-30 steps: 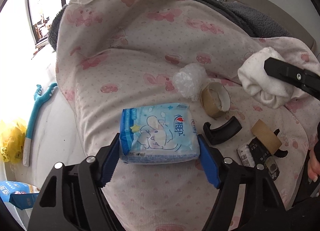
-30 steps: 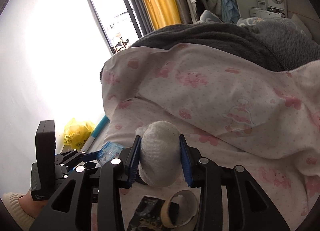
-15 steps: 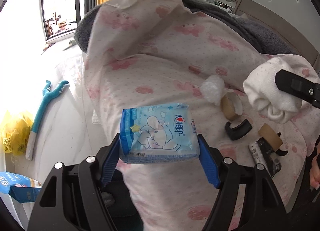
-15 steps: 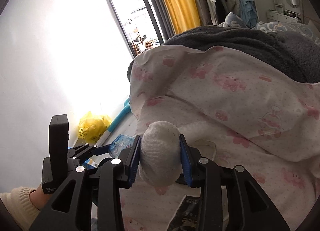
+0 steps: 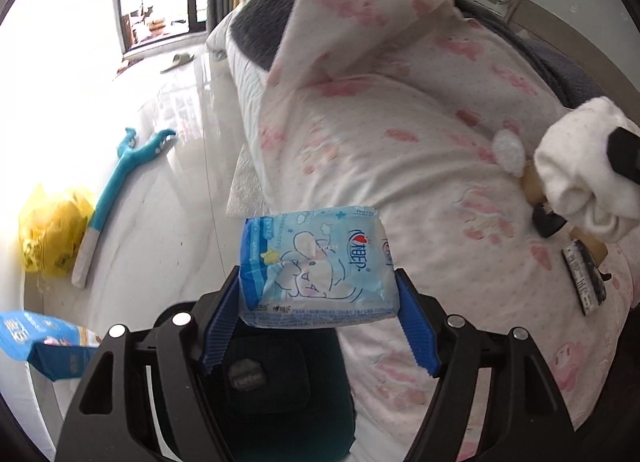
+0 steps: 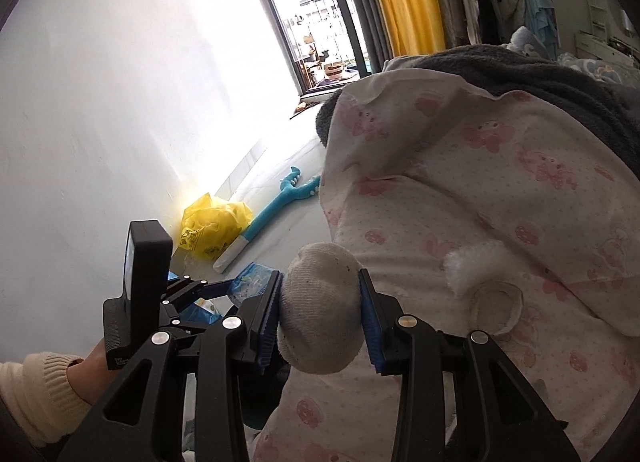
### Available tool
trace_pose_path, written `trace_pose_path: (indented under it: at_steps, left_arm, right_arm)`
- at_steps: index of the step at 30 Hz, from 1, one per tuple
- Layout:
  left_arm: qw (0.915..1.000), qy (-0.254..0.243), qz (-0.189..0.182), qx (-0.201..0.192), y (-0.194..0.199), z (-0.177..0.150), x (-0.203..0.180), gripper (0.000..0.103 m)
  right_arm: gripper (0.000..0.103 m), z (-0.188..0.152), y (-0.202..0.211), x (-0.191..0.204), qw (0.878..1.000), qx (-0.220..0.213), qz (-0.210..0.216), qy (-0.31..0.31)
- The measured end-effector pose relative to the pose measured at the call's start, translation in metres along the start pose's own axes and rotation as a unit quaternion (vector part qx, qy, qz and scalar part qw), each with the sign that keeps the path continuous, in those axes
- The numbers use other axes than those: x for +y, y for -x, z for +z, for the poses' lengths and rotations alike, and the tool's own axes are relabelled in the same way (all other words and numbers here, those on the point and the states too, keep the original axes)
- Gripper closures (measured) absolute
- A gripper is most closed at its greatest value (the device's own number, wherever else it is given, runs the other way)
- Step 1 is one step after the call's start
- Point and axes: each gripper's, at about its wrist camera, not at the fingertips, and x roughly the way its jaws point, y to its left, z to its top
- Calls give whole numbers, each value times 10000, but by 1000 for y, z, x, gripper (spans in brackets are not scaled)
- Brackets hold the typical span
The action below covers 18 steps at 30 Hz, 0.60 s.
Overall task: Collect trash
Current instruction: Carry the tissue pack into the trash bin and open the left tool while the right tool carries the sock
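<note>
left gripper (image 5: 318, 304): clamped on the tissue pack (image 5: 316, 266), one blue pad pressed on each short end, so the pack spans the whole gap crosswise, printed face up to the camera. It hangs in the air off the edge of the bed, over the dark bin (image 5: 276, 390) that sits right under the fingers.

right gripper (image 6: 320, 318): squeezed tight on a balled-up white sock (image 6: 320, 314), pads (image 6: 270, 314) biting into both sides. The round end bulges out past the fingertips and the rest sags below them. Held clear of the bed, just off its near edge.

same sock, left view: the white sock (image 5: 576, 182) shows at the far right, above the bed, with a black bit of the right gripper over it.

bed: pink-print quilt (image 5: 420, 150) covers it, grey blanket (image 6: 540, 74) piled at the far side.

still lying on the bed: a crumpled bubble-wrap wad (image 6: 476, 262), a tape roll (image 6: 496, 306) touching it on the near side, a black curved piece (image 5: 548, 222) and a dark wrapper (image 5: 586, 278) closer to the edge. In the left view the sock hides part of that cluster.

floor beside the bed: yellow plastic bag (image 5: 52, 230) against the wall, teal long-handled brush (image 5: 120, 190) just beside it, a blue carton (image 5: 40, 346) nearer the camera.

person: a hand (image 6: 90, 370) in a cream sleeve (image 6: 36, 394) grips the left gripper's handle, seen low left in the right view.
</note>
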Motion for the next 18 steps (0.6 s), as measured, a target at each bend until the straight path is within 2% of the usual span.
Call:
trace_pose_path:
  at_steps: [8, 18]
  left_arm:
    - [9988, 360, 90, 322, -8, -15, 37, 28]
    - [9943, 377, 192, 976, -23, -43, 71, 28]
  right_arm:
    - [65, 4, -23, 31, 9996, 182, 175, 97]
    - [65, 5, -58, 70, 9980, 435, 358, 271]
